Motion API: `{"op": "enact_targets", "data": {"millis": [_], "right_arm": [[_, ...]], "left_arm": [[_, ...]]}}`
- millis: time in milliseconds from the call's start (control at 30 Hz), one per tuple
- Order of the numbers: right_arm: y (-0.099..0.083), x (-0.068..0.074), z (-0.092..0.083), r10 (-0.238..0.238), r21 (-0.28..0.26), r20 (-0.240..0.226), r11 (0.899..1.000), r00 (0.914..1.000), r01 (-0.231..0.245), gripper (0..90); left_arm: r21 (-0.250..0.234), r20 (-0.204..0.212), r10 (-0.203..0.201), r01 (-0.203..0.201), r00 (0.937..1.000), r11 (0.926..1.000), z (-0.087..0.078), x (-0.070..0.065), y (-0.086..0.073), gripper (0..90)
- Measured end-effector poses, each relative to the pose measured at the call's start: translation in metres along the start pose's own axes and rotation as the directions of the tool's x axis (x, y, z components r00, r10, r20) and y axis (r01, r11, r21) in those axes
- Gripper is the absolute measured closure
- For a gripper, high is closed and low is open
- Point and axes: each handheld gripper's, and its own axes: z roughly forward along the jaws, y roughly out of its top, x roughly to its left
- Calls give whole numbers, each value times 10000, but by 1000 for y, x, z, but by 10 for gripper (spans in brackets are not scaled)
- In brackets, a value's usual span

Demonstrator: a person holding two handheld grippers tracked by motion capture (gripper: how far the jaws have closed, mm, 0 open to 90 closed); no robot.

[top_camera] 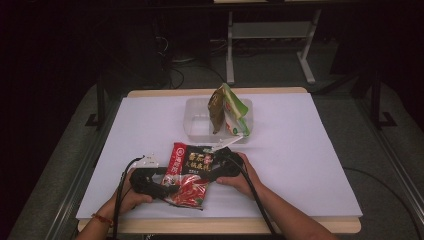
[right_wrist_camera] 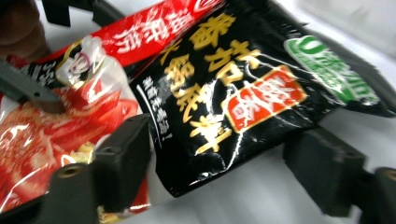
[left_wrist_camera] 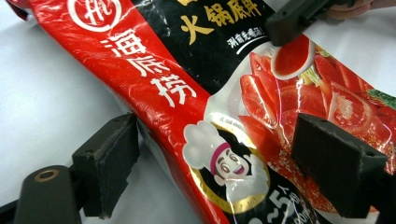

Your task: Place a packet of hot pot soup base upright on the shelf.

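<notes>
— What was the counter (top_camera: 310, 165) like?

— A white sheet lay over a pale wooden top, and the wood showed along the near and far edges. The room around it was dark, with grey floor, the legs of a white frame (top_camera: 270, 45) behind the counter and cables on the ground.

— And where was the packet?

— The red and black soup-base pouch (top_camera: 192, 175) lay near the front edge, between the person's two hands. Behind it, towards the middle, stood a clear plastic tub (top_camera: 197, 122) with a brown packet (top_camera: 216, 107) and a green and white packet (top_camera: 236, 112) leaning upright inside.

— The tools?

— The left tool (left_wrist_camera: 212, 163) sat with its jaws wide, one on each side of the pouch's red end; its pads weren't pressing in. The right tool (right_wrist_camera: 229, 168) was wide too, straddling the pouch's black corner without pinching it.
</notes>
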Motion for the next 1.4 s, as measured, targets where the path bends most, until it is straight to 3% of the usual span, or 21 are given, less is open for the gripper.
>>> {"op": "enact_targets", "data": {"millis": [167, 267, 467, 767, 1167, 1267, 1400], "right_arm": [[-1, 0, -5, -103, -500, 190, 9987, 9998, 112, 422], [-1, 1, -12, -431, -798, 263, 9958, 9987, 451, 559], [-2, 5, -18, -764, -1321, 410, 9879, 9962, 812, 673], [-1, 14, -27, -1347, -1940, 576, 9705, 9892, 1435, 725], [3, 26, -40, -2097, -2471, 585, 9442, 9760, 2177, 735], [5, 27, -44, -2176, -2674, 550, 9371, 9745, 2243, 749], [7, 27, -48, -2253, -2895, 609, 9283, 9724, 2332, 759]], "left_arm": [[-11, 118, -136, 136, 9998, 9999, 0, 2, 0, 121], [-91, 239, -337, 339, 9991, 9994, 0, 4, 0, 118], [-92, 298, -308, 310, 9991, 9995, -1, 6, -1, 108], [-280, 659, -457, 476, 9968, 9985, 2, 9, 1, 77], [-349, 1123, -146, 187, 9936, 9992, 6, 9, 15, 82], [-754, 1250, -141, 237, 9921, 9969, 2, 10, 18, 149], [-1500, 1507, -282, 511, 9882, 9874, -7, 13, 21, 357]]}}
